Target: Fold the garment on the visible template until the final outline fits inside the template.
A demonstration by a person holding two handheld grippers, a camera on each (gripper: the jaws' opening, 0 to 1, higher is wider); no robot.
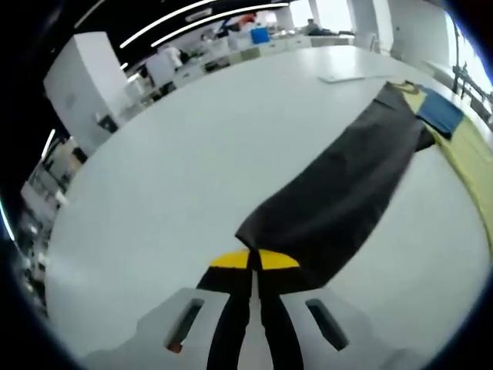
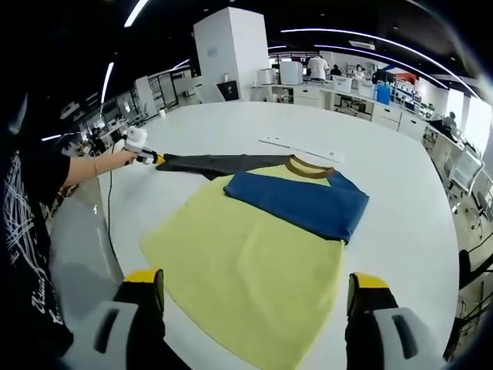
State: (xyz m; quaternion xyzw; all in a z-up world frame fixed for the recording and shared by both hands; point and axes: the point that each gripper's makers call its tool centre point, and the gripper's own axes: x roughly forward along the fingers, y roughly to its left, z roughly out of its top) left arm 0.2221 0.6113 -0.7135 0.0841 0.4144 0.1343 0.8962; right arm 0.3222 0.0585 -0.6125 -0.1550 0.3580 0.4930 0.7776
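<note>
A shirt lies on the white table [image 2: 400, 185], its yellow body [image 2: 246, 254] flat and its blue sleeve [image 2: 300, 202] folded across the chest below the brown collar [image 2: 308, 167]. Its dark grey sleeve [image 1: 339, 193] is pulled out straight to the side. My left gripper [image 1: 254, 258] is shut on that sleeve's cuff; in the right gripper view it [image 2: 154, 159] is held by a person's hand [image 2: 115, 160]. My right gripper [image 2: 256, 281] stands open, wide apart, above the shirt's near hem. A flat white sheet [image 2: 300, 149] lies just beyond the collar.
The table's rounded edge [image 2: 108, 231] runs close on the left of the right gripper view, by the person's black shirt [image 2: 23, 231]. A white pillar [image 2: 231, 54] and desks with people [image 2: 347, 77] stand beyond the table. Bare tabletop [image 1: 192, 169] spreads left of the dark sleeve.
</note>
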